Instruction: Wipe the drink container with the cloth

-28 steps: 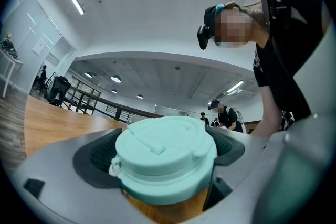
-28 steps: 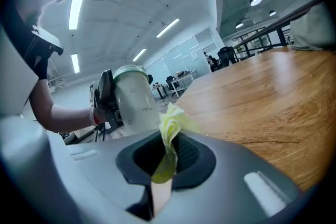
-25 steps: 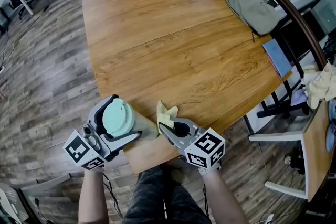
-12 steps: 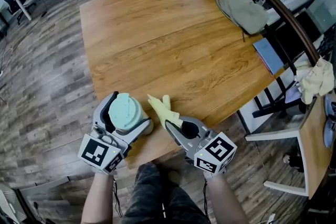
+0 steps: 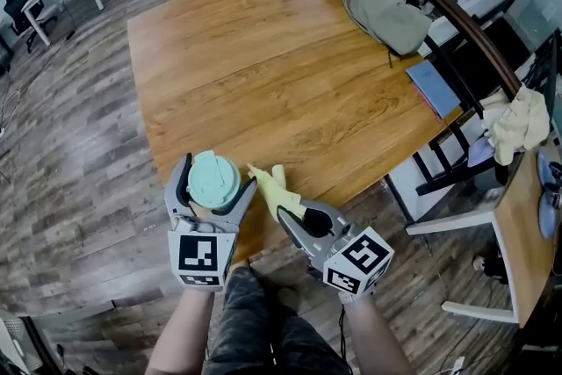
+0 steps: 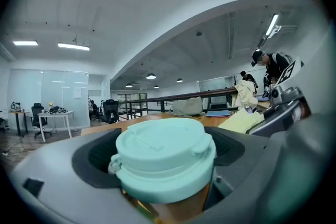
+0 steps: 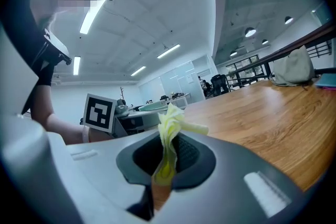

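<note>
A drink container with a mint green lid (image 5: 213, 179) (image 6: 164, 157) sits clamped in my left gripper (image 5: 213, 185), held over the near edge of the wooden table (image 5: 290, 75). Its brown body shows below the lid in the left gripper view. My right gripper (image 5: 283, 205) is shut on a pale yellow cloth (image 5: 272, 187) (image 7: 170, 128), whose free end sticks up just right of the container. From the head view I cannot tell whether cloth and container touch. The cloth (image 6: 240, 120) also shows at the right of the left gripper view.
A grey bag (image 5: 386, 13) and a blue notebook (image 5: 433, 88) lie at the table's far right edge. A curved railing (image 5: 457, 18) runs beyond it. A cream cloth (image 5: 516, 123) hangs on a chair at right. Wood floor lies left of the table.
My left gripper has swung the container from the left to directly in front of me, beside the cloth. The right gripper has shifted slightly with the cloth still held.
</note>
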Available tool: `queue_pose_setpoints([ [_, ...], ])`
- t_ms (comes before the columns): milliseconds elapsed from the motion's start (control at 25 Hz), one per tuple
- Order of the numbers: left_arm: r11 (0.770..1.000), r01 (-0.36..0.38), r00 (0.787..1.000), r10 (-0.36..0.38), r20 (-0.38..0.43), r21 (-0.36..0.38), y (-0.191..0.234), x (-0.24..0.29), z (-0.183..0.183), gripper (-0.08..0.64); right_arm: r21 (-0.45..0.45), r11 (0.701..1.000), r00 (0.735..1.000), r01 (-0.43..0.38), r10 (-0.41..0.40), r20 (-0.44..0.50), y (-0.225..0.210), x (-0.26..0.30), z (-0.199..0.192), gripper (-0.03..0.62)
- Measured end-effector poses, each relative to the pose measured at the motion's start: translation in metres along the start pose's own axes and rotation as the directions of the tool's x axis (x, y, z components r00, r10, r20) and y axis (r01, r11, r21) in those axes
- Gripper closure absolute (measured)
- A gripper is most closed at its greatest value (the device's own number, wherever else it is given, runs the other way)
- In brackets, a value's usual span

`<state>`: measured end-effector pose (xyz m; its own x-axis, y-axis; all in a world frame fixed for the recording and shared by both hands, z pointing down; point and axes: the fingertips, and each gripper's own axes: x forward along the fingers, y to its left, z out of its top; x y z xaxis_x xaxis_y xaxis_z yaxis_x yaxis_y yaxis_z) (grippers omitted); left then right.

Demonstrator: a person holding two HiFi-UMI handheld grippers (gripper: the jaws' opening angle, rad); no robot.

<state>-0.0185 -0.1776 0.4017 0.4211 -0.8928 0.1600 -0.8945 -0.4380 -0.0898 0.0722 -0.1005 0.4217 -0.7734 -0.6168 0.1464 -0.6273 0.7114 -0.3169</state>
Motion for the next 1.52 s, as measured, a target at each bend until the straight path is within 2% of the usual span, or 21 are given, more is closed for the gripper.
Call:
queue_pose_setpoints([
  [240,1.000,-0.008,0.999,0.008,0.043,0.009,-0.013,-0.007,-0.003,0.086,-0.011,0.998,0.998,0.056,-0.056,0.013,0.009,-0.004,0.001,0.569],
  [360,1.000,-0.016,0.998,0.017,0.057,-0.012,-0.012,-0.007,-0.004,0.086,-0.039,0.994,0.995,0.103,-0.102,0.017,0.010,-0.002,0.001,0.569],
  [600,0.996,0.061,0.991,-0.053,0.124,-0.065,-0.011,-0.028,-0.001,0.086,-0.086,0.981,0.984,0.176,-0.172,0.042,0.008,0.002,0.006,0.569],
  [760,0.981,0.177,0.977,-0.166,0.135,-0.078,-0.014,-0.044,0.001,0.086,-0.083,0.981,0.984,0.177,-0.174,0.043,0.012,0.003,0.005,0.569],
  [840,0.967,0.252,0.961,-0.245,0.128,-0.046,-0.012,-0.051,0.002,0.086,-0.081,0.983,0.986,0.166,-0.162,0.046,0.018,0.003,0.005,0.569],
  [920,0.939,0.342,0.936,-0.336,0.107,-0.033,-0.010,-0.057,0.006,0.084,-0.092,0.983,0.987,0.156,-0.152,0.049,0.024,0.002,0.006,0.569],
  [1000,0.889,0.458,0.886,-0.454,0.090,-0.025,-0.010,-0.060,0.011,0.084,-0.101,0.982,0.986,0.161,-0.157,0.050,0.027,0.002,0.006,0.569],
  [1080,0.819,0.574,0.817,-0.572,0.075,-0.007,-0.009,-0.059,0.013,0.086,-0.101,0.979,0.983,0.179,-0.174,0.054,0.029,0.001,0.005,0.569],
  [1120,0.778,0.628,0.776,-0.627,0.072,0.003,-0.007,-0.057,0.014,0.086,-0.102,0.977,0.981,0.189,-0.184,0.055,0.030,0.000,0.005,0.569],
  [1200,0.673,0.739,0.669,-0.738,0.087,0.021,-0.003,-0.054,0.016,0.084,-0.111,0.971,0.977,0.212,-0.207,0.053,0.032,0.000,0.004,0.569],
  [1320,0.490,0.871,0.487,-0.870,0.083,0.025,-0.001,-0.053,0.016,0.086,-0.104,0.959,0.965,0.262,-0.258,0.057,0.036,0.001,0.001,0.569],
  [1440,0.320,0.947,0.320,-0.947,0.021,0.024,-0.010,-0.048,0.002,0.086,-0.083,0.941,0.944,0.328,-0.323,0.060,0.038,0.005,-0.006,0.569],
  [1520,0.225,0.974,0.225,-0.974,0.007,0.015,-0.019,-0.044,-0.004,0.084,-0.070,0.927,0.930,0.368,-0.365,0.051,0.039,0.008,-0.011,0.569],
])
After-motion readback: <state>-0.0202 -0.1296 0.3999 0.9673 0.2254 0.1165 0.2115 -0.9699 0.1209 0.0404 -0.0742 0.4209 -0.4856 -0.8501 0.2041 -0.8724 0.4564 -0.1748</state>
